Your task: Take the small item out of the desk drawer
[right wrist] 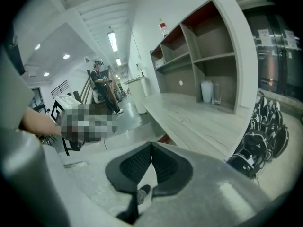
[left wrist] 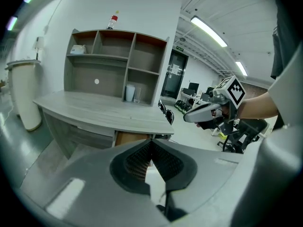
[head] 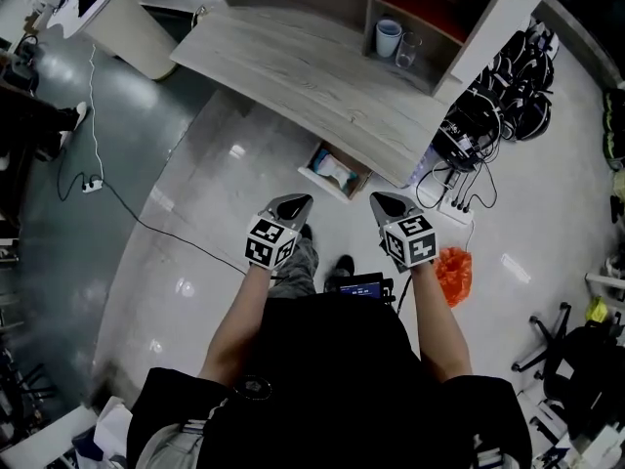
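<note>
Under the grey wooden desk (head: 293, 66) a small drawer (head: 319, 176) stands pulled out, with a pale white-and-blue item (head: 337, 171) lying inside. My left gripper (head: 301, 201) and right gripper (head: 379, 201) hover side by side in front of the drawer, above the floor, apart from it. Both point toward the desk with jaws closed and nothing between them. In the left gripper view the jaws (left wrist: 151, 143) meet at the tips, the drawer's brown front (left wrist: 130, 137) shows just beyond, and the right gripper (left wrist: 201, 115) hangs at the right. In the right gripper view the jaws (right wrist: 151, 148) are also closed.
A shelf unit on the desk holds a white cup (head: 389, 37) and a glass (head: 408, 49). A power strip with cables (head: 454, 203) and an orange bag (head: 454, 274) lie on the floor at right. Black bags (head: 508, 91) pile beside the desk. A white bin (head: 127, 18) stands at left.
</note>
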The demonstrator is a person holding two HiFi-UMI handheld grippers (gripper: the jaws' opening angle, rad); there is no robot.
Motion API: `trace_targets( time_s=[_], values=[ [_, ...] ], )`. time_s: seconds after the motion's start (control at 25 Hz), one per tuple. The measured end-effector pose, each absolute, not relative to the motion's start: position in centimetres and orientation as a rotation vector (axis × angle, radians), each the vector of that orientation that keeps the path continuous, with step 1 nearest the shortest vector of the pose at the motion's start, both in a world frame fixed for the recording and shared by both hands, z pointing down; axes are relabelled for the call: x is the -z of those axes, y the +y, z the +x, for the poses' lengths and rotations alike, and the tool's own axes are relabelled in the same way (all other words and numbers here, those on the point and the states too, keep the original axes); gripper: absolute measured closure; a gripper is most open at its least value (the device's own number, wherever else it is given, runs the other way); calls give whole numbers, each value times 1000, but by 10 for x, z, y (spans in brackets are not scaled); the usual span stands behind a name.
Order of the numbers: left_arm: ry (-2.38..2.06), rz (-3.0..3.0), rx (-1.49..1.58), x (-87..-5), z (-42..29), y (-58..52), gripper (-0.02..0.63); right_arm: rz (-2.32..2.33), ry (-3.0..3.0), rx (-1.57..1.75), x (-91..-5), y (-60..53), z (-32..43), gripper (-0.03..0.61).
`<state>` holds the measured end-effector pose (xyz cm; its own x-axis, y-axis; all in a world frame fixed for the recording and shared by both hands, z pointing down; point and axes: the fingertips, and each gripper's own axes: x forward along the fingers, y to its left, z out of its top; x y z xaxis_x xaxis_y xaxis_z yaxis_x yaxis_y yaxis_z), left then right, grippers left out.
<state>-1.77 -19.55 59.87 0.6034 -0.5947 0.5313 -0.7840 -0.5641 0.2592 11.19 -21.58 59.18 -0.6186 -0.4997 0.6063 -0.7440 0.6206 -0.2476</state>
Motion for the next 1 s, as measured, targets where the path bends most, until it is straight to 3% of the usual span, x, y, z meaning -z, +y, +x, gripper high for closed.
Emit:
trace_targets(
  time_s=[1.0],
  values=[
    [-984,2310,-544,-680,-38,-249,614,749,-2139,-514,-724,-279,25,468]
  ],
)
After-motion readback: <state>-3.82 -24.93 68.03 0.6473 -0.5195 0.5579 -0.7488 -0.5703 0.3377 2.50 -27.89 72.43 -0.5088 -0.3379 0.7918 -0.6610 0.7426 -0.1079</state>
